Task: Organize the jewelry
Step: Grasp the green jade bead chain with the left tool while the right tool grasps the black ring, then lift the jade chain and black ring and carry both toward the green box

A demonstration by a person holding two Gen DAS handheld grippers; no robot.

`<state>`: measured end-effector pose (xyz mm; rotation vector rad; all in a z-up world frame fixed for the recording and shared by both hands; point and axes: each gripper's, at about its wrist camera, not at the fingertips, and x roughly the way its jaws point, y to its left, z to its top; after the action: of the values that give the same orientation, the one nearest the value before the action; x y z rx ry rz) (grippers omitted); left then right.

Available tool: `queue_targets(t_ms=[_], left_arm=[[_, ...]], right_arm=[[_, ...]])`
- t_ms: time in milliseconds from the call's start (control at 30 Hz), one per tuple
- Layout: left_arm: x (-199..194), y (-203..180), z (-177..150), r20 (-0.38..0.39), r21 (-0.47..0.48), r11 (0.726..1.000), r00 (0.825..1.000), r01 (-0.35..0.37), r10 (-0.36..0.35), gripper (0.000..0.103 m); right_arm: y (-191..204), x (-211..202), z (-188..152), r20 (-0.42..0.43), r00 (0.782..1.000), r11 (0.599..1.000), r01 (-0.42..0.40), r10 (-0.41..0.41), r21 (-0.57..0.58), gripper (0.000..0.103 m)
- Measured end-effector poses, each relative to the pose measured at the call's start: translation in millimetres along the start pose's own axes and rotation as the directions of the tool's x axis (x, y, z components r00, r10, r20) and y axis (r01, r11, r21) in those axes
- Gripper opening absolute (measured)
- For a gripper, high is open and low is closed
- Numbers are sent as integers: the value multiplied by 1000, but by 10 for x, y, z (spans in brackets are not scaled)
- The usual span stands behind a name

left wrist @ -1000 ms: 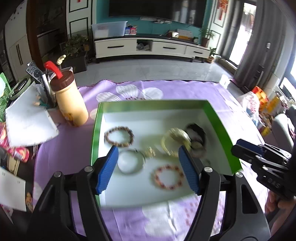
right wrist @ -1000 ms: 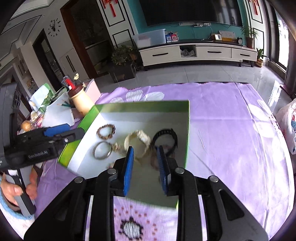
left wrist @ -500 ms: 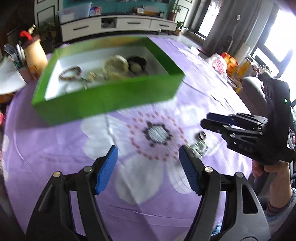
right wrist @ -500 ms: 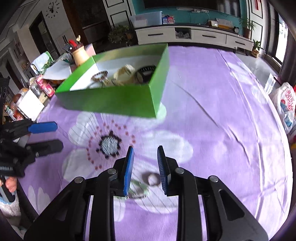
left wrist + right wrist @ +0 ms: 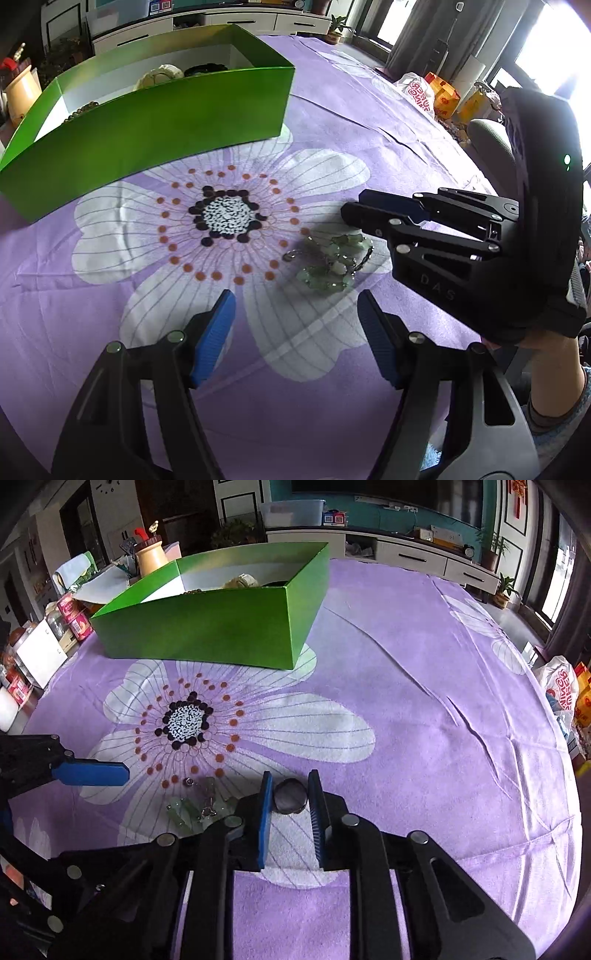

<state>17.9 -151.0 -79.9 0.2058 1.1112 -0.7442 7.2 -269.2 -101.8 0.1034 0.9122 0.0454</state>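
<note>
A green box [image 5: 147,122] [image 5: 207,627] holding several bracelets stands at the back of the purple flowered tablecloth [image 5: 424,701]. In front of it lie a pale green stone bracelet [image 5: 328,266] [image 5: 192,808] with a small metal clasp, and a dark round piece [image 5: 290,795]. My right gripper [image 5: 290,794] [image 5: 354,212] is low over the cloth, its jaws closing, and the dark piece fills the gap between the blue pads. My left gripper [image 5: 295,299] stands open just short of the green bracelet, with nothing between its fingers [image 5: 92,772].
A tan jar [image 5: 151,555], papers and several cans [image 5: 74,616] crowd the table's left edge behind the box. A plastic bag [image 5: 559,686] and a chair lie off the right side. A hand [image 5: 546,354] holds the right gripper.
Both grippers came down from above the green box to the cloth in front of it. The right jaws narrowed around the dark round piece; the left stayed open.
</note>
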Motion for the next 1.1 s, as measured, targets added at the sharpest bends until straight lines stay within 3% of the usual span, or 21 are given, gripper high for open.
queue_targets(t_ms=[267,367,433,500,567,600,833,1100], left_arm=[[184,-278,103,26,105,994,999,-38,36,69],[225,-379,103,62,173,981,995,-87,78,53],[210,-394,78,76,202,974,993,-99,86,37],[181,-362,53,81,212,973,994,-91,75,30],[132,-311,16,78,209,974,995,-83,69,10],[111,-267,4,68,198,978,996,-68,56,8],[0,22,-24,42,53,998,999,24,-26,8],[-196,243,14,92,-27,1000,996,13,-10,8]], right_arm=[[-373,-158,8,54,998,990,-39,32,139,19],[-415,-191,2,64,997,987,-45,36,157,19],[-418,-208,0,71,997,985,-50,39,163,19],[-420,-215,-1,75,996,985,-53,41,167,19],[-422,-217,-3,80,996,983,-60,46,175,19],[-416,-216,-7,82,995,982,-61,47,178,19],[-382,-268,-19,95,993,980,-84,67,180,19],[-200,-298,23,97,990,981,-120,106,152,19]])
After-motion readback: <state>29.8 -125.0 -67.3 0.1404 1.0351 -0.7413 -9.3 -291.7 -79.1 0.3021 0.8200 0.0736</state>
